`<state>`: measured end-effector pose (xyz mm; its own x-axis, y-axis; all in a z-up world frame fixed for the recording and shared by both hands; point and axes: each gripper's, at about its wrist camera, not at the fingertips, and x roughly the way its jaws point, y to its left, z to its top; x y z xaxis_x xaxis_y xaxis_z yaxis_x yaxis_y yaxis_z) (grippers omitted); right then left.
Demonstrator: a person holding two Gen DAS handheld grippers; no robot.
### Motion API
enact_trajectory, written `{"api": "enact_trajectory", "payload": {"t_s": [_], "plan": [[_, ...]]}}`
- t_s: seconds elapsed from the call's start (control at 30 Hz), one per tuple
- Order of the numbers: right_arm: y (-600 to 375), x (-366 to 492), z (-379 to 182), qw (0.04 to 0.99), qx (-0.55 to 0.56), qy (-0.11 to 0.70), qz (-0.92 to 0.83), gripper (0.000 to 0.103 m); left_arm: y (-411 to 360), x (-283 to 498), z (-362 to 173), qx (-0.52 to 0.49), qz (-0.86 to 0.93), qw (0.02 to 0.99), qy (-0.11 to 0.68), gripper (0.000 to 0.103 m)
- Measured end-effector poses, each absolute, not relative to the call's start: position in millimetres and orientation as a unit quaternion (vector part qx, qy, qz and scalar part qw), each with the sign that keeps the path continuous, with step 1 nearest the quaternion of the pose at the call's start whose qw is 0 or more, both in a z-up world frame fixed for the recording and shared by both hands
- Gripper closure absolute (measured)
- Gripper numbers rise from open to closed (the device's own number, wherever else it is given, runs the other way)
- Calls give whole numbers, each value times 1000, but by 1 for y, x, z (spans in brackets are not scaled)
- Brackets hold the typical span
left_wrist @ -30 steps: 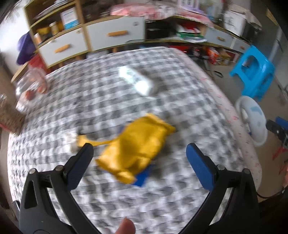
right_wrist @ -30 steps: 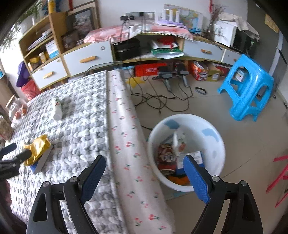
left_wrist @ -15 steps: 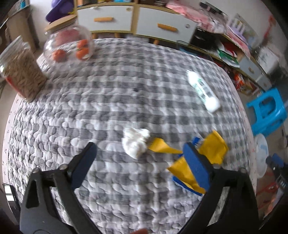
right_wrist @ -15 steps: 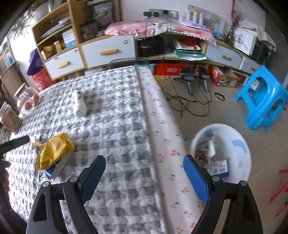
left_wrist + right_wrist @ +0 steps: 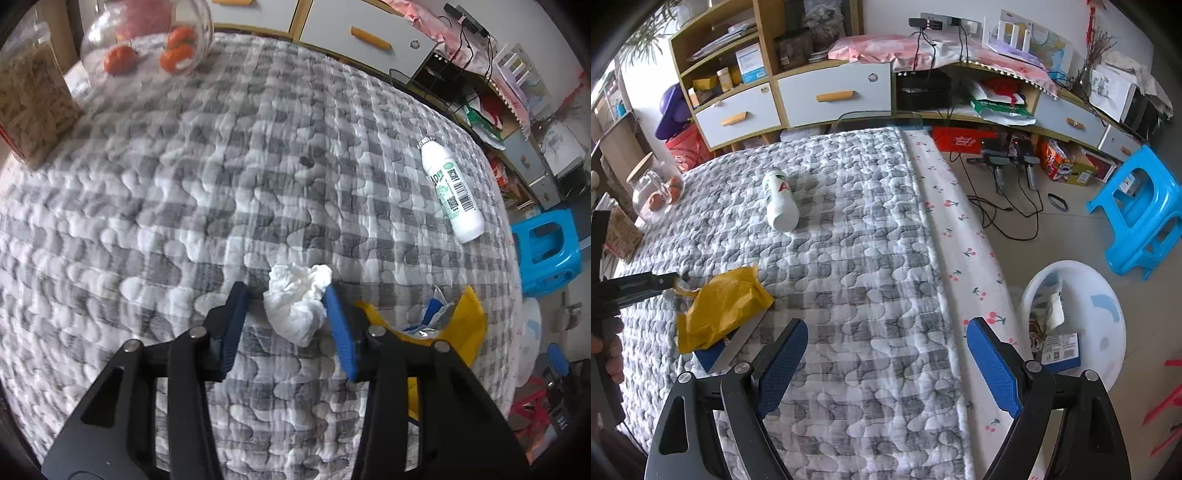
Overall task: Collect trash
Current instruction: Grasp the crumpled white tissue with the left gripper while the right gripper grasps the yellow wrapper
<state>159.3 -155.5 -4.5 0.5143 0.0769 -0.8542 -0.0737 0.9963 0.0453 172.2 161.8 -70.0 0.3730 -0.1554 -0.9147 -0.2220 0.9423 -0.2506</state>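
— The left gripper (image 5: 284, 295) was over the yellow bag (image 5: 718, 310) a second ago. Now it has swung across and come down on the tissue (image 5: 297, 304) instead.

— Has it got hold of it?

— Not quite, I'd say. The jaws have narrowed a lot since half a second ago; the right finger touches the wad, the left one stands just beside it with a gap. Closing, not clamped. The tissue lies on the quilt (image 5: 184, 192), just left of the bag.

— So the tissue goes first.

— Looks that way. Then the bag and the bottle (image 5: 452, 192) are left to collect.

— And the right gripper (image 5: 882, 354)?

— Wide open, holding nothing. It has drifted from above the tub (image 5: 1108, 295) toward the bed. The tub sits on the floor by the bed edge, with some trash in it already.

— Can you read anything?

— The bottle has a barcode, a QR code and green lettering, maybe "AD"; from the other side, a red "A". The rest is too small.
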Motion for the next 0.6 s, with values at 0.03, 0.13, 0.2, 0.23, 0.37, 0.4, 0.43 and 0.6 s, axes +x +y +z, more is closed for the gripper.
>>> {"api": "enact_trajectory", "payload": {"t_s": [0.03, 0.13, 0.2, 0.23, 0.37, 0.4, 0.43, 0.6], "plan": [[-153, 159, -4, 870, 1, 491, 45, 14, 162, 172, -69, -170, 18, 812, 558, 70], [-144, 159, -5, 869, 0, 492, 52, 14, 162, 168, -62, -165, 11, 817, 552, 82], [-135, 160, -5, 868, -1, 493, 59, 14, 162, 165, -56, -155, 13, 822, 548, 94], [-131, 160, -5, 868, -2, 493, 63, 14, 164, 162, -53, -156, 12, 823, 546, 94], [-108, 161, -5, 866, -1, 492, 89, 14, 175, 153, -42, -167, 8, 828, 535, 94], [-102, 161, -5, 865, -1, 492, 94, 14, 176, 151, -40, -164, 9, 830, 533, 94], [-99, 162, -6, 865, -1, 492, 97, 14, 177, 149, -37, -160, 10, 833, 530, 94], [-80, 172, -14, 859, 12, 500, 109, 14, 183, 138, -25, -159, 6, 841, 517, 94]]}}
